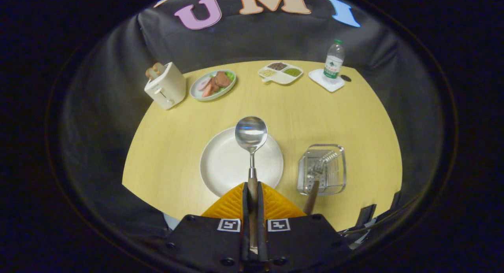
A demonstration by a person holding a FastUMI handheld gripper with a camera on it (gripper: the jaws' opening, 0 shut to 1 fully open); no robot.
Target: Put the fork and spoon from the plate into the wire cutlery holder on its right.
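Observation:
My gripper (pixel 252 191) is shut on the wooden handle of the spoon (pixel 251 134). The spoon points straight ahead, its steel bowl lifted above the far rim of the white plate (pixel 220 166). The plate lies just ahead of the fingers on the yellow table and holds nothing else. To its right stands the wire cutlery holder (pixel 322 169). The fork (pixel 315 182) rests in it, tines inside and its wooden handle sticking out toward me.
At the table's far side stand a cream toaster (pixel 165 86), a plate of food (pixel 213 85), a divided dish of grains (pixel 280 72) and a water bottle (pixel 334 62) on a white coaster. Black cloth surrounds the round table (pixel 177 123).

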